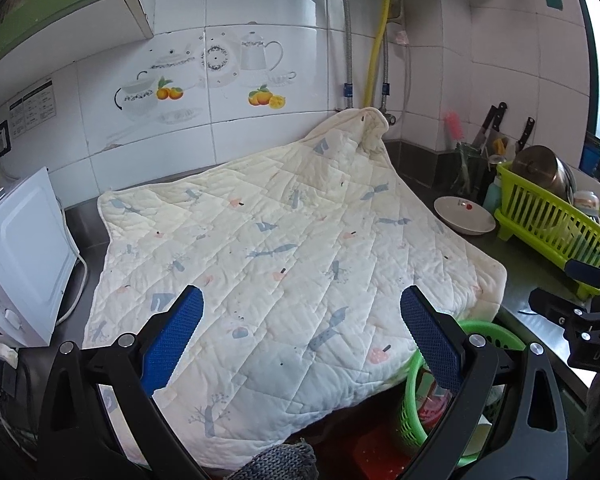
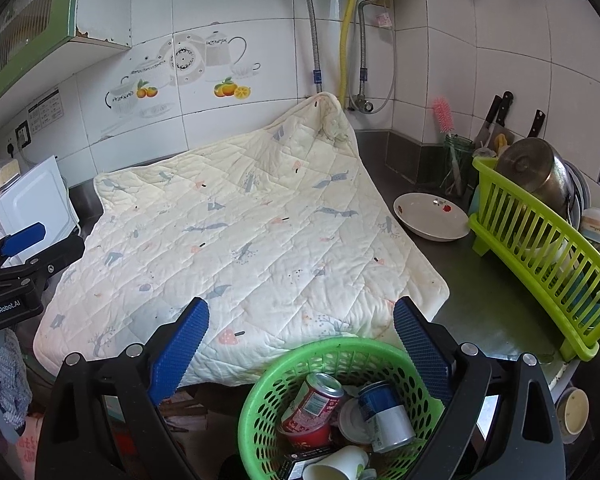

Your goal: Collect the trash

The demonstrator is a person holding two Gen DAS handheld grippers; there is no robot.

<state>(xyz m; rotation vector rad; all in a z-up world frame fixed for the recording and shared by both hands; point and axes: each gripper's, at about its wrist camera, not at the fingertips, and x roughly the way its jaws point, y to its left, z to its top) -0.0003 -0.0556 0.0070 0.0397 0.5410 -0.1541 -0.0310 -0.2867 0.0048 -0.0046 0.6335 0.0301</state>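
A green perforated basket (image 2: pixel 260 420) sits low in front of the counter, below my right gripper (image 2: pixel 300 344). It holds a red can (image 2: pixel 314 404), a blue and white can (image 2: pixel 384 416), a red cup and a white paper cup (image 2: pixel 336 464). In the left wrist view the green basket (image 1: pixel 410 404) shows at the lower right, partly under the quilt's edge. My left gripper (image 1: pixel 302 328) hangs open over the cream quilted cloth (image 1: pixel 268 248) that covers the counter. My right gripper is open too, with nothing between its blue pads. No loose trash shows on the quilt.
A white bowl (image 2: pixel 430 216) sits on the steel counter right of the quilt. A lime dish rack (image 2: pixel 540 252) with a metal pot stands at the far right, knives and a pink brush behind it. A white microwave (image 1: pixel 20 252) stands at the left.
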